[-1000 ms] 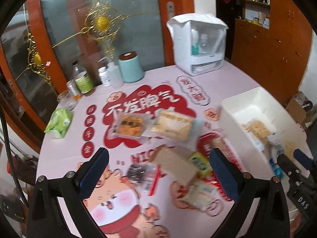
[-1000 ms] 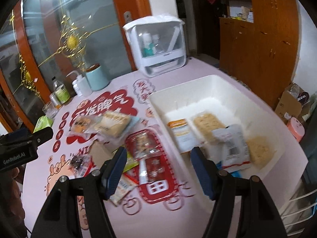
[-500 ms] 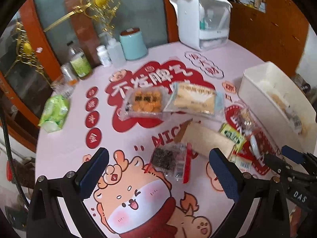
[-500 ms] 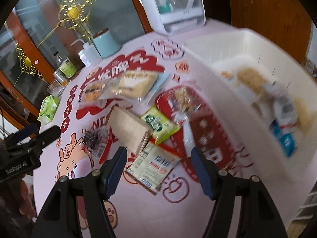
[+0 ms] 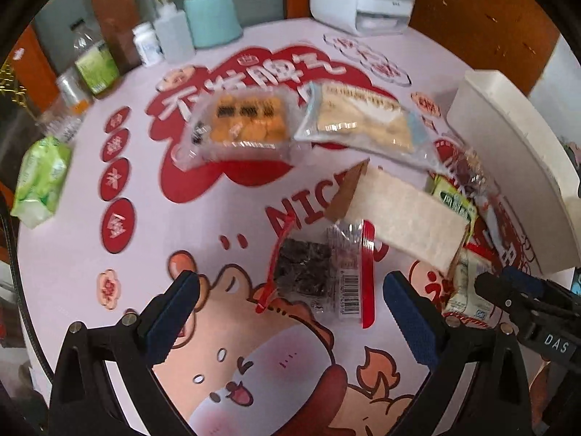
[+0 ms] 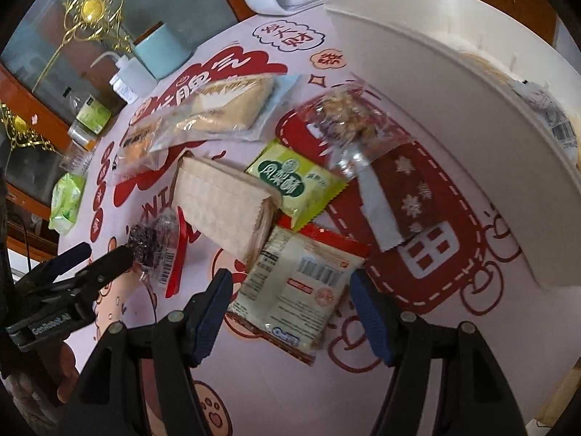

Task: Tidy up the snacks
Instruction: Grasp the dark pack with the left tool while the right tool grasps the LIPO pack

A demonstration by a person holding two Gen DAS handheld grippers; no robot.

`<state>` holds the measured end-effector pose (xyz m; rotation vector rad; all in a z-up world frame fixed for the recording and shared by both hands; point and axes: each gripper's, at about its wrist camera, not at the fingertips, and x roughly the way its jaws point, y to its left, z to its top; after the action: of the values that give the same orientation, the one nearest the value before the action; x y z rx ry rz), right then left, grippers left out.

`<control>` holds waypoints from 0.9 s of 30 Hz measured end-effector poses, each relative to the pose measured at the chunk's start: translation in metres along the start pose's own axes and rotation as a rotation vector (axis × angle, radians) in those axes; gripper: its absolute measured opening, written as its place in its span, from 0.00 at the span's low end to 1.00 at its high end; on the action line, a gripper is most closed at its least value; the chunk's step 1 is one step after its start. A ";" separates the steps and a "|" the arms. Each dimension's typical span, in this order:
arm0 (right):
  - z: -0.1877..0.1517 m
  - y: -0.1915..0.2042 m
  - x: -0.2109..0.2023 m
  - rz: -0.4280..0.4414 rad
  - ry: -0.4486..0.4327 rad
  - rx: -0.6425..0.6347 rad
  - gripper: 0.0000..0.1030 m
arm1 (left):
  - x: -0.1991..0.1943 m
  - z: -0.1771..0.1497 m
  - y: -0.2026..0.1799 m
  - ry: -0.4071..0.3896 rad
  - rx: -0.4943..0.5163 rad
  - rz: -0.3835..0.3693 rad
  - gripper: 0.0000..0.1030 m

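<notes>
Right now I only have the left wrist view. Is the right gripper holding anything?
Observer: No. The right gripper is open, straddling a white packet with a red edge.
Operator: Anything inside the white bin?
Observer: Yes, the white bin holds packets; one with a barcode shows over the rim.
Operator: What's the green thing behind the brown box?
Observer: A green packet, lying between the brown box and a clear bag.

Wooden cabinets (image 5: 483,18), glass door (image 6: 54,21), printed tablecloth (image 5: 145,254).
</notes>
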<state>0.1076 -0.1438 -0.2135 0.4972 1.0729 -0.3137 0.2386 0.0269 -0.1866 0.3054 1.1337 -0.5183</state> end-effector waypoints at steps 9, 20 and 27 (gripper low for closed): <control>-0.005 0.017 0.010 -0.120 -0.003 -0.067 0.67 | 0.039 0.002 0.005 0.069 -0.004 -0.006 0.77; -0.010 0.025 0.020 -0.234 0.000 -0.111 0.75 | 0.044 0.005 0.000 0.047 0.003 -0.005 0.41; -0.008 0.012 0.008 -0.149 -0.033 -0.101 0.48 | 0.034 -0.001 -0.004 0.026 -0.002 0.018 0.39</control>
<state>0.1108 -0.1298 -0.2210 0.3213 1.0902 -0.3952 0.2466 0.0158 -0.2177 0.3206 1.1554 -0.4987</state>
